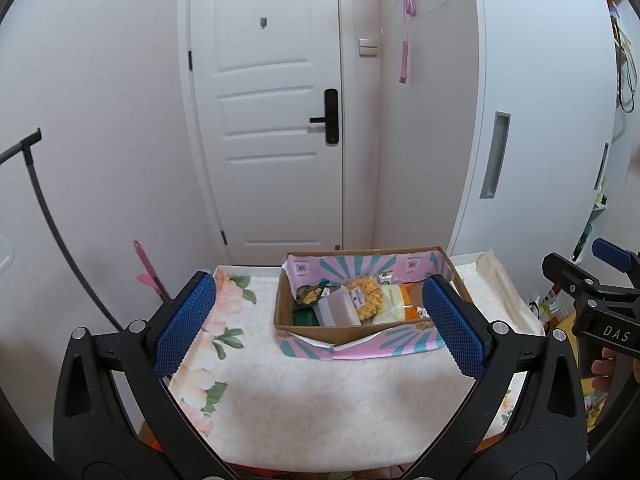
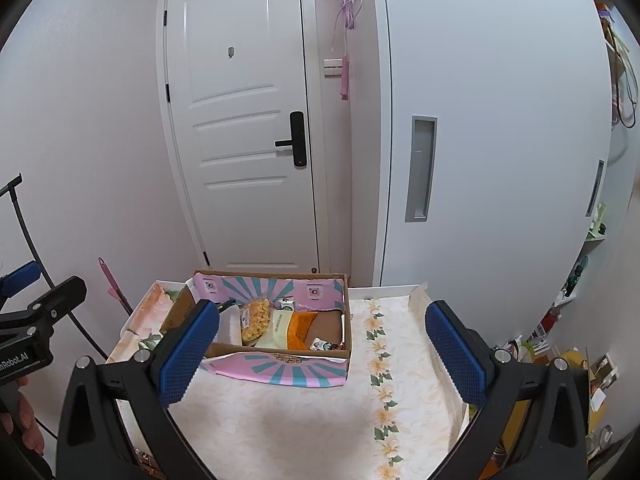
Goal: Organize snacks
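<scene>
A cardboard box [image 1: 320, 330] [image 2: 340, 350] with pink and teal printed flaps sits at the far end of a small table. Inside lie several snacks: a yellow bag of crisps [image 1: 366, 294] [image 2: 258, 318], a pale yellow packet [image 1: 394, 304] [image 2: 278, 328], an orange packet [image 2: 302, 330], a dark green packet [image 1: 308, 300] and a small wrapped sweet [image 2: 322, 345]. My left gripper [image 1: 320, 324] is open above the near half of the table, empty. My right gripper [image 2: 322, 354] is also open and empty, with the box behind its left finger [image 2: 188, 360].
The table wears a cream floral cloth [image 1: 304, 404] [image 2: 304, 428]. A white door [image 1: 272, 120] and a white cupboard [image 2: 480, 140] stand behind it. A pink broom [image 1: 150, 272] leans at the left wall. Cluttered floor items [image 2: 568, 364] lie to the right.
</scene>
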A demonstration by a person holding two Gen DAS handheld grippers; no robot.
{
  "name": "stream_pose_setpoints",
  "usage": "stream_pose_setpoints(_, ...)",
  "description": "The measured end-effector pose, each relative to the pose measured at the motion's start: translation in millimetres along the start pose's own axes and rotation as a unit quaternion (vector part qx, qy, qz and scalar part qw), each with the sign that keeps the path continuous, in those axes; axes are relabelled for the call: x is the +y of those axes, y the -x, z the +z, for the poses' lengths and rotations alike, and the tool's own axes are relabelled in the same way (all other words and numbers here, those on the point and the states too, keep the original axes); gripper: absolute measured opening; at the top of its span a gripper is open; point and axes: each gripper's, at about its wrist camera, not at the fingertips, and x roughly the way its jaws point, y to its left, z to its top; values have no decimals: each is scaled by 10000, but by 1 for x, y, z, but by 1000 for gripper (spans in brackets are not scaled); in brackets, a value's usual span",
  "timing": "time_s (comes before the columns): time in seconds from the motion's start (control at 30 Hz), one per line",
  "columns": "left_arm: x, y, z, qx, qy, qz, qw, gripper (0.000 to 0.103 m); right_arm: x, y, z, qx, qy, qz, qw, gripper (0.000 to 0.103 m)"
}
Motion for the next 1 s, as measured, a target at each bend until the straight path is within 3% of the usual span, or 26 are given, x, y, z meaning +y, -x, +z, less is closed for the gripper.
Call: stream_pose_setpoints(1.0,-8,5,4,-15,26,148,9999,103,-5,7,4,-66,39,-17,10000,103)
